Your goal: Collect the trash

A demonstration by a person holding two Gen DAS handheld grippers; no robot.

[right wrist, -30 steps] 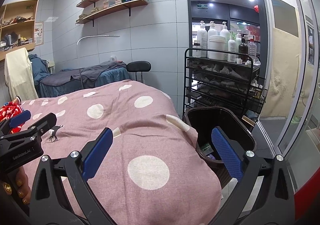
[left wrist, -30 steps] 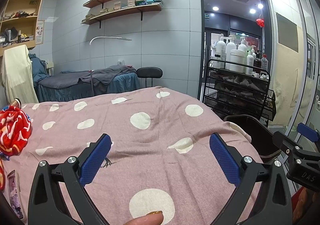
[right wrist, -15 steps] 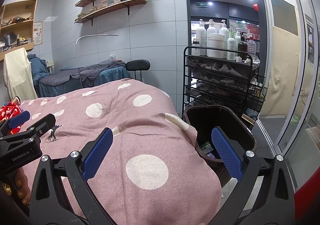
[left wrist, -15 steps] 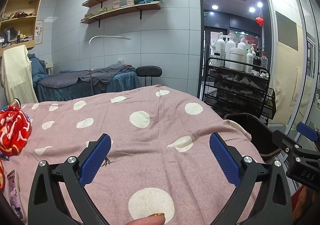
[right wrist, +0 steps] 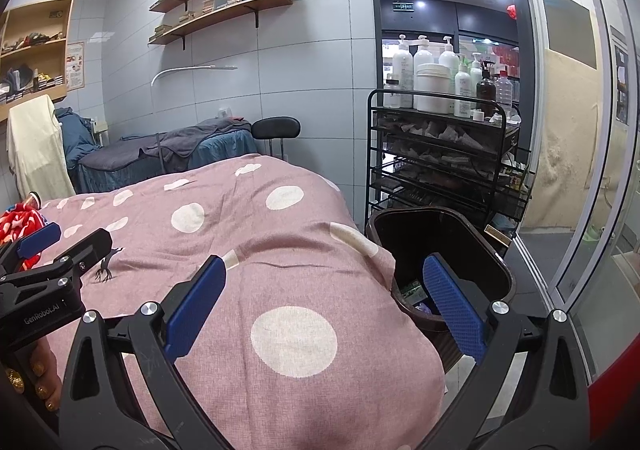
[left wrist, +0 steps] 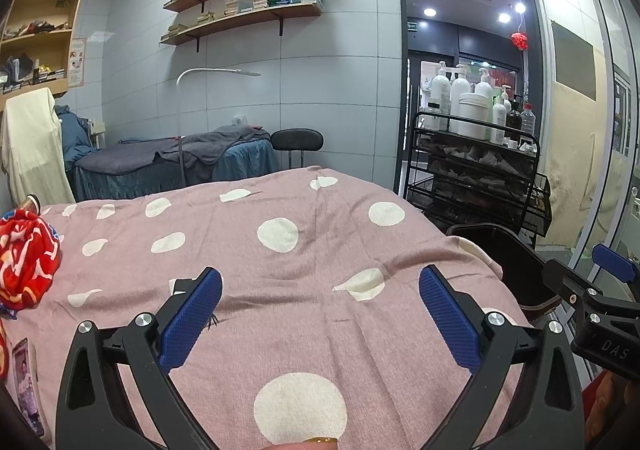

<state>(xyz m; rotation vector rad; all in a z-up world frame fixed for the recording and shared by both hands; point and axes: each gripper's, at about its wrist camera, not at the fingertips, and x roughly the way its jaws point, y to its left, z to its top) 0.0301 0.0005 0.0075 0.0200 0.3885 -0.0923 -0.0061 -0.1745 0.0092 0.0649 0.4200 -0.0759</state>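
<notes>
A black trash bin (right wrist: 448, 246) stands on the floor at the right edge of the bed; scraps lie at its bottom (right wrist: 416, 292). In the left wrist view the same bin (left wrist: 504, 262) shows past the bed's right side. My left gripper (left wrist: 318, 304) hangs open over the pink dotted blanket (left wrist: 280, 274), nothing between its blue pads. My right gripper (right wrist: 326, 300) is also open and empty, its right finger (right wrist: 452, 302) over the bin's mouth and its left finger over the blanket (right wrist: 240, 250). No loose trash shows on the blanket.
A red patterned cloth (left wrist: 24, 254) lies at the bed's left edge, a phone (left wrist: 26, 382) below it. A black wire cart (right wrist: 444, 154) with bottles stands behind the bin. A second bed (left wrist: 168, 162) and stool (left wrist: 296, 140) sit at the back wall; a glass partition (right wrist: 580, 130) is on the right.
Almost nothing: both views drift slightly, and both grippers stay open and empty above the bed.
</notes>
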